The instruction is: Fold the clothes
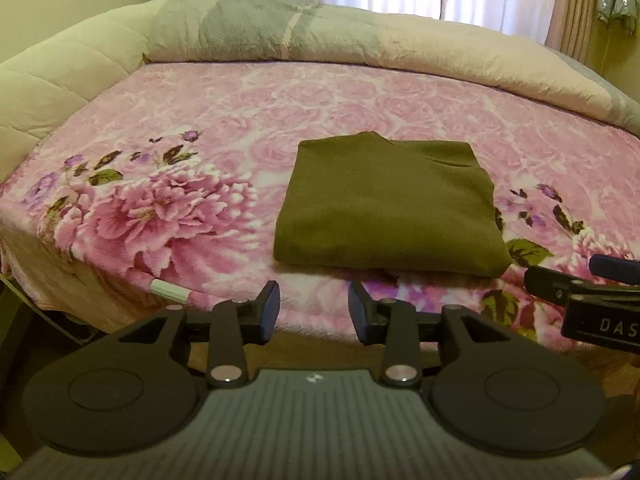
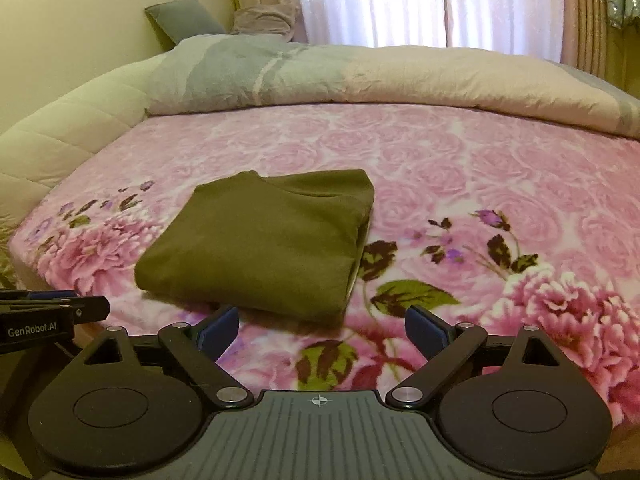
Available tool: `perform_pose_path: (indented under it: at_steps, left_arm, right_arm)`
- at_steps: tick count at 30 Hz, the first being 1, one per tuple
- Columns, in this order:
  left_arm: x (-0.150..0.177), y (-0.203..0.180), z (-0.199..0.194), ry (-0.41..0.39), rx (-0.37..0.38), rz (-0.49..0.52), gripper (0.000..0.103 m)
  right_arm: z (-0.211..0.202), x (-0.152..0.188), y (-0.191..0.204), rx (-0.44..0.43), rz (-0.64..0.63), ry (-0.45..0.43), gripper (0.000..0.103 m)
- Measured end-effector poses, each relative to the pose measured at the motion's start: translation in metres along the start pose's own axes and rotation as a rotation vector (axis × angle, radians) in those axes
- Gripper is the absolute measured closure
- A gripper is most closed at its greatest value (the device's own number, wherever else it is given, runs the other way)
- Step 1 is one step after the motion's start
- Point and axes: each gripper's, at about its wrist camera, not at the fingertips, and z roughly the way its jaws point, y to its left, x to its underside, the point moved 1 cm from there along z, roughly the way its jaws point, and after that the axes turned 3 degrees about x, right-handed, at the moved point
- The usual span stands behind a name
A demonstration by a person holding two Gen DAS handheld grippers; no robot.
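An olive-green garment (image 1: 390,208) lies folded into a thick rectangle on the pink flowered blanket (image 1: 208,128), near the bed's front edge. My left gripper (image 1: 314,306) hangs open just in front of the garment's near fold, nothing between its blue pads. In the right wrist view the same olive garment (image 2: 260,240) sits left of centre. My right gripper (image 2: 322,330) stands wide open before the garment's near right corner, holding nothing. Each gripper shows at the other view's edge: the right gripper (image 1: 592,280), the left gripper (image 2: 48,312).
A rolled grey and beige quilt (image 2: 320,76) runs along the back of the bed. A cream padded headboard (image 1: 48,76) curves on the left. Pillows (image 2: 188,20) lean against the wall, with curtains (image 2: 400,0) behind. The blanket (image 2: 500,184) stretches to the right of the garment.
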Motion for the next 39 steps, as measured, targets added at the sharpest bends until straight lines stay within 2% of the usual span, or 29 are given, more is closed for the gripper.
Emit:
perform_pose_path:
  at_steps: [5,12,19,39]
  left_arm:
    - [0.006,0.000,-0.016,-0.017,-0.003,0.008,0.066]
    - [0.020,-0.001,-0.033,-0.027,0.011,0.007,0.066]
    - [0.030,0.001,-0.042,-0.023,0.022,0.008,0.066]
    - [0.031,-0.004,-0.028,0.015,0.042,0.013,0.066]
  right_arm:
    - [-0.015,0.003,0.009,0.005,-0.015,-0.001,0.010]
    - [-0.030,0.009,0.020,0.021,-0.040,0.048,0.010]
    - [-0.044,0.012,0.031,0.005,-0.063,0.043,0.010]
    - [-0.034,0.016,0.026,0.012,-0.052,0.078,0.010]
